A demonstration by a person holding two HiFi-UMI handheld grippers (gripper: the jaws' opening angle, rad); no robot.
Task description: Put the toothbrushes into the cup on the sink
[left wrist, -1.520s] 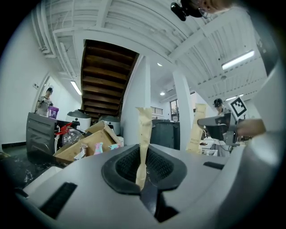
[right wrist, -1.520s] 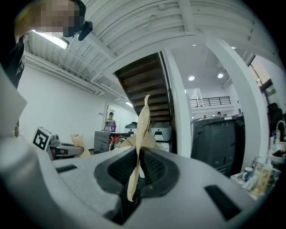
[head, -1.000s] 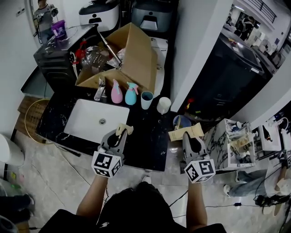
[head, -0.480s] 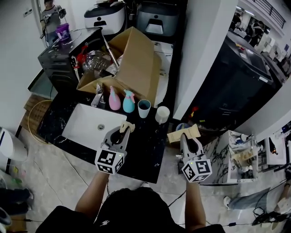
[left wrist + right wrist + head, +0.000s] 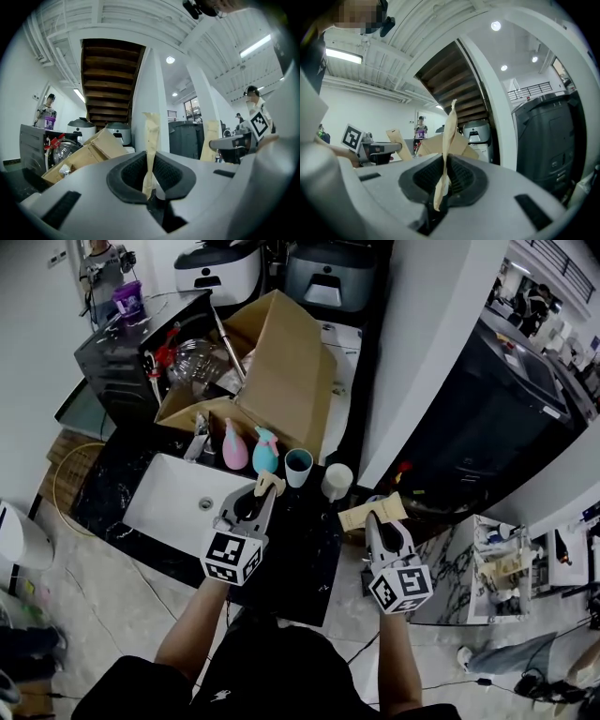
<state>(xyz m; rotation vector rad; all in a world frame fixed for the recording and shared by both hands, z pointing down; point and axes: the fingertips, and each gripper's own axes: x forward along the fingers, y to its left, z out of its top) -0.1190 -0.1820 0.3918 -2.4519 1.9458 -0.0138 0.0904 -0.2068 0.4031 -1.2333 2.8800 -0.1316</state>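
Note:
Each gripper holds a flat tan paper-wrapped toothbrush. My left gripper (image 5: 255, 503) is shut on one wrapped toothbrush (image 5: 269, 486) over the black counter (image 5: 302, 549), at the right edge of the white sink basin (image 5: 178, 507). In the left gripper view that wrapper (image 5: 151, 145) stands upright between the pads. My right gripper (image 5: 382, 527) is shut on the other wrapped toothbrush (image 5: 371, 512), out past the counter's right end. The right gripper view shows this wrapper (image 5: 447, 140) pinched edge-on. A teal cup (image 5: 298, 466) and a white cup (image 5: 337, 481) stand just beyond the left gripper.
Pink (image 5: 234, 444) and teal (image 5: 266, 448) spray bottles and a faucet (image 5: 200, 437) line the back of the sink. An open cardboard box (image 5: 281, 371) sits behind them. A white pillar (image 5: 422, 343) and a dark appliance (image 5: 478, 418) stand at the right. A person (image 5: 101, 259) is far back left.
Both grippers have moved forward, toward the cups and the back of the counter, still holding their wrapped toothbrushes. The jaws look the same.

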